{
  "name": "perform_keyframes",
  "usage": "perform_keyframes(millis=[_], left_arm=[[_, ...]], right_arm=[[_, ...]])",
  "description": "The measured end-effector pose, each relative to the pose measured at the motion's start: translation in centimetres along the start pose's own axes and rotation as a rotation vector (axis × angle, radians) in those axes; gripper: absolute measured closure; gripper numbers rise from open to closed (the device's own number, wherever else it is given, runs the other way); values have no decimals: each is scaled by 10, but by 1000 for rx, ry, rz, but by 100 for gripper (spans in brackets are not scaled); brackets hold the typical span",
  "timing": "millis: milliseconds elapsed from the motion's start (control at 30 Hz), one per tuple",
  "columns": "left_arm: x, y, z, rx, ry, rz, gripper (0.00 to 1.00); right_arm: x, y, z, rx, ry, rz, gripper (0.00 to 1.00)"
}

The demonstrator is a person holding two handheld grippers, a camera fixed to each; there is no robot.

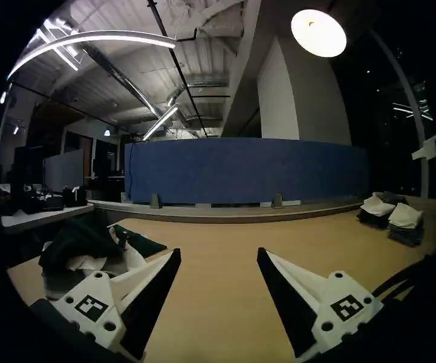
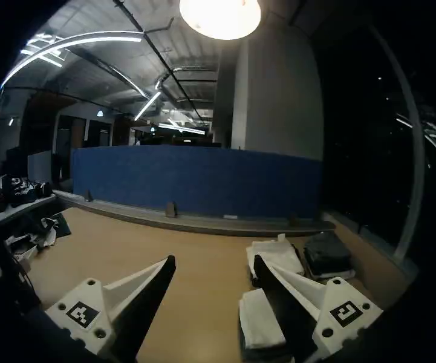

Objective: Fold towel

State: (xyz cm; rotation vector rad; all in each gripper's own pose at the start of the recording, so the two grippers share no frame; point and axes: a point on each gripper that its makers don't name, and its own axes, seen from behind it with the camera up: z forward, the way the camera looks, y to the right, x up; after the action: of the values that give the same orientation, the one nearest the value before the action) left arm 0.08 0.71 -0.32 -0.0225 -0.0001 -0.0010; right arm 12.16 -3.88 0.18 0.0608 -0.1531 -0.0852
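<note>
We log left gripper [image 1: 218, 251] and right gripper [image 2: 213, 258], fingers spread over the table [image 1: 230, 236]. Crumpled towel heap [image 1: 84, 251] lies far left; folded stacks [image 2: 272, 255] just beside the right gripper; blue partition [image 1: 242, 169] behind.

The counter [image 1: 230, 233] is a pale tan wood tone, and the partition [image 1: 242, 169] behind it is deep blue. The left claw [image 1: 218, 251] and right claw [image 2: 213, 258] are white with black inner faces, and each finger bears a black-and-white square marker [image 1: 91, 307]. The heap of towels [image 1: 81, 248] mixes dark green and white. The folded towels [image 2: 257, 317] are white, and the folded stack [image 2: 326, 251] beside them is dark grey.
</note>
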Motion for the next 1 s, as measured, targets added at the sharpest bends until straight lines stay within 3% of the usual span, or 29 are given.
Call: perform_keyframes(millis=[200,633,1000], left_arm=[[0,0,0,0,0,1,6],[0,0,-1,0,0,1,6],[0,-1,0,0,0,1,6]], right_arm=[[-8,15,0,-29,31,-10,0],[-47,47,5,-65,73,71,0],[-85,50,13,-73,86,122,0]])
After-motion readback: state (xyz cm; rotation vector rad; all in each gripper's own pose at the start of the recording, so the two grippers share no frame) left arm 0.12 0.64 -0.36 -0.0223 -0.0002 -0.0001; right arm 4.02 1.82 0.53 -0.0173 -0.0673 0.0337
